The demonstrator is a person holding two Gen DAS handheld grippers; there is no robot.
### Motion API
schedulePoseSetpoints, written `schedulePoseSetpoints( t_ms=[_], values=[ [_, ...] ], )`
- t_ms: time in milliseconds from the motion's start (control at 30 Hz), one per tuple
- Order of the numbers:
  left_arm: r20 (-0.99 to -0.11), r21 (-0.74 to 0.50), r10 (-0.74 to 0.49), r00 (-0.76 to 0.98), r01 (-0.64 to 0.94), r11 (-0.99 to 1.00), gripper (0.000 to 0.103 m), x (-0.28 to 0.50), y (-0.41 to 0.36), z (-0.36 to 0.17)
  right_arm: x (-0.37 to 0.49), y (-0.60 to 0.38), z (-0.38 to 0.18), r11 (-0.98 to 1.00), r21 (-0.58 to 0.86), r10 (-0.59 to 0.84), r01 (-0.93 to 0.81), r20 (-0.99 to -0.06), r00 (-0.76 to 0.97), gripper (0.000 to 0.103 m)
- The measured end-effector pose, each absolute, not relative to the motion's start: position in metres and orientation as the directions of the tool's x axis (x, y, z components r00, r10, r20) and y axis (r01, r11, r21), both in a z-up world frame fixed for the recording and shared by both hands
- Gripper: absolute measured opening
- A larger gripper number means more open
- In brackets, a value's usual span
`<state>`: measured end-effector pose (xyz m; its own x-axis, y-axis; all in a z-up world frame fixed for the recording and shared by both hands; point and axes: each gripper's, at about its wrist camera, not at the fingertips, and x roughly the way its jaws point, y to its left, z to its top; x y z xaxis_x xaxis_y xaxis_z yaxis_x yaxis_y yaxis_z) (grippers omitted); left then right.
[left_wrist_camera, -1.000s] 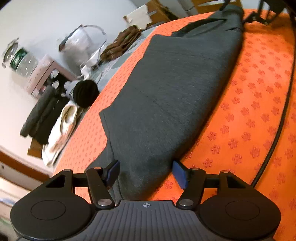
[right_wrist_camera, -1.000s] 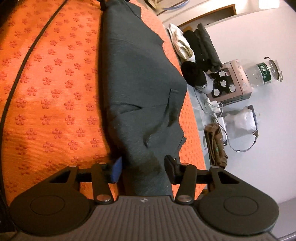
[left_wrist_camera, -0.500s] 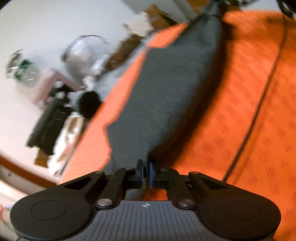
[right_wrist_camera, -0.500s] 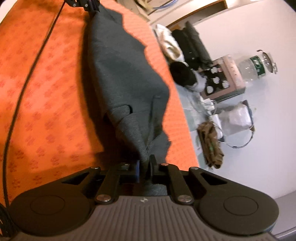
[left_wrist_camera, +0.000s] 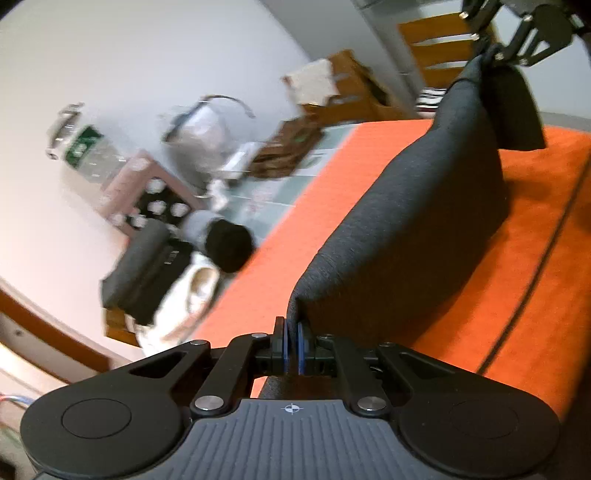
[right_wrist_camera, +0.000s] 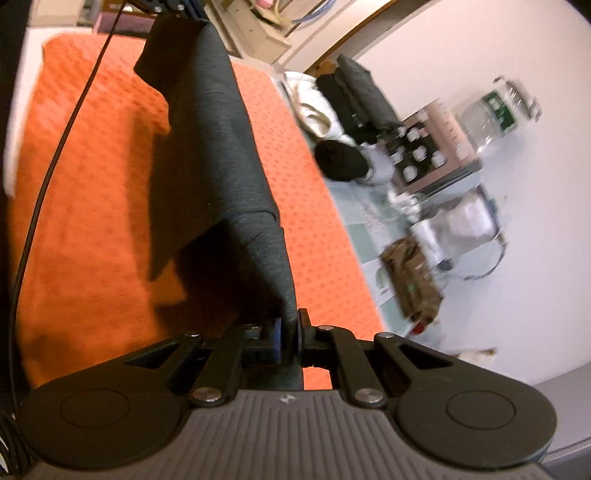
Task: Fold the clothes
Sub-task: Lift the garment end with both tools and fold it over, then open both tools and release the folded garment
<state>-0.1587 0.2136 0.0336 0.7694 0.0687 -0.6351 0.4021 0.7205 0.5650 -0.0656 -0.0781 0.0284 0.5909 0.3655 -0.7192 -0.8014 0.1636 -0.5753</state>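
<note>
**Grey garment lifted at both ends, fold not yet laid**

Grey knit fabric hangs stretched between the two tools: the dark grey garment [left_wrist_camera: 417,206] runs from the left gripper [left_wrist_camera: 291,345] away to the right gripper [left_wrist_camera: 495,55], which shows at the far end of the cloth in the left wrist view. The left jaws are closed almost fully, with only a thin ridge of fabric pinched between the blue pads [left_wrist_camera: 301,347]. Seen from the right wrist view, the right gripper [right_wrist_camera: 288,338] is likewise clamped tight on an edge of the dark grey garment [right_wrist_camera: 218,147], and the cloth rises ahead of those jaws to the left gripper [right_wrist_camera: 166,5] at the top of that picture.

The garment's held edge is off the orange patterned cover [left_wrist_camera: 535,266]; its lower part sags below and ahead of both jaws, and whether it touches the cover I cannot tell. A black cable [right_wrist_camera: 48,177] trails over the cover to the left of the right jaws. Beyond the cover, to the left of the left jaws, other clothes [left_wrist_camera: 144,273] lie heaped, blurred.

By my judgement the task is at an early-to-middle stage: the grasp on both ends is made and the garment is raised lengthwise, already looking doubled along its length. Left to do, as far as I can judge, is carrying the held edge over, laying it down squarely, releasing, and any further fold.
</note>
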Motion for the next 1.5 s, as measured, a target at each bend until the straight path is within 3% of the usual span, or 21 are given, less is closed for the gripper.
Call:
schedulePoseSetpoints(
  t_ms=[167, 267, 767, 933, 1133, 1400, 1500],
  values=[
    [-0.815, 0.334, -0.048, 0.578, 0.534, 0.777, 0.007, -0.163, 0.209, 0.091, -0.074, -0.093, 0.069, 0.157, -0.434, 0.332, -0.887, -0.823, 0.461, 0.009],
    [-0.851, 0.250, -0.092, 0.518, 0.551, 0.796, 0.008, -0.146, 0.214, 0.088, -0.060, -0.093, 0.069, 0.163, -0.381, 0.311, -0.910, -0.855, 0.414, 0.010],
    [-0.918, 0.235, 0.019, 0.396, 0.505, 0.830, 0.009, -0.006, 0.259, -0.017, 0.101, -0.033, -0.006, 0.058, -0.232, 0.267, -0.971, -0.934, 0.239, 0.014],
    [-0.901, 0.262, 0.045, 0.432, 0.458, 0.849, 0.008, 0.027, 0.283, -0.049, 0.147, -0.007, -0.049, 0.019, -0.199, 0.202, -0.980, -0.959, 0.198, 0.022],
    [-0.903, 0.182, 0.036, 0.429, 0.304, 0.935, 0.009, 0.038, 0.320, -0.070, 0.180, 0.005, -0.086, 0.043, -0.246, 0.190, -0.968, -0.950, 0.250, 0.034],
    [-0.839, 0.116, -0.021, 0.544, 0.216, 0.970, 0.013, -0.001, 0.320, -0.049, 0.189, -0.026, -0.044, 0.244, -0.261, 0.336, -0.934, -0.881, 0.334, 0.065],
    [-0.812, 0.073, -0.061, 0.580, 0.205, 0.976, 0.022, -0.015, 0.304, -0.037, 0.178, -0.042, -0.022, 0.320, -0.229, 0.388, -0.919, -0.854, 0.348, 0.066]
  ],
)
